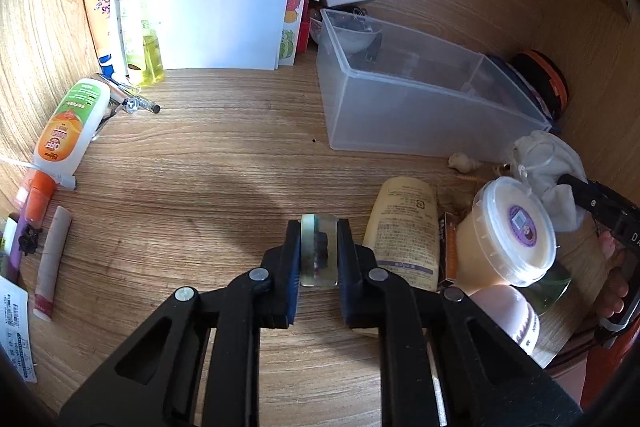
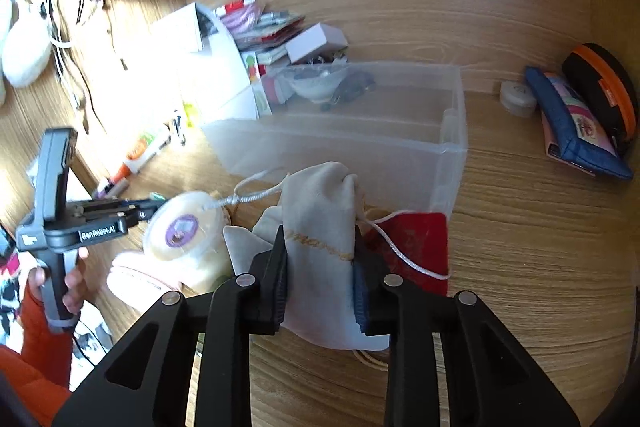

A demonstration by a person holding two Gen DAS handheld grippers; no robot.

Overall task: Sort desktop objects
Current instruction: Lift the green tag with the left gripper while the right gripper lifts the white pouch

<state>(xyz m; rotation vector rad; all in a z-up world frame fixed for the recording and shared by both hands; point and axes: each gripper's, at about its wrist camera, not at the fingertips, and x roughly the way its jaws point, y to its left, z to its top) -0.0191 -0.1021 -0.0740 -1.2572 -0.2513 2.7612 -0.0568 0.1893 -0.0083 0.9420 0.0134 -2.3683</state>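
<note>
On the left we noted the left gripper (image 1: 319, 251) clamped on a small translucent greenish block (image 1: 318, 251), held just above the wooden desk (image 1: 200, 187). Center, the clear plastic bin (image 2: 360, 147) stood behind. Right, the right gripper (image 2: 320, 279) pinched a white drawstring pouch (image 2: 320, 227) before that bin, beside 1 red pouch (image 2: 416, 243).

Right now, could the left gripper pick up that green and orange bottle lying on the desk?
Probably not yet: the left gripper is shut on a small clear block. The bottle itself lies uncovered.
</note>
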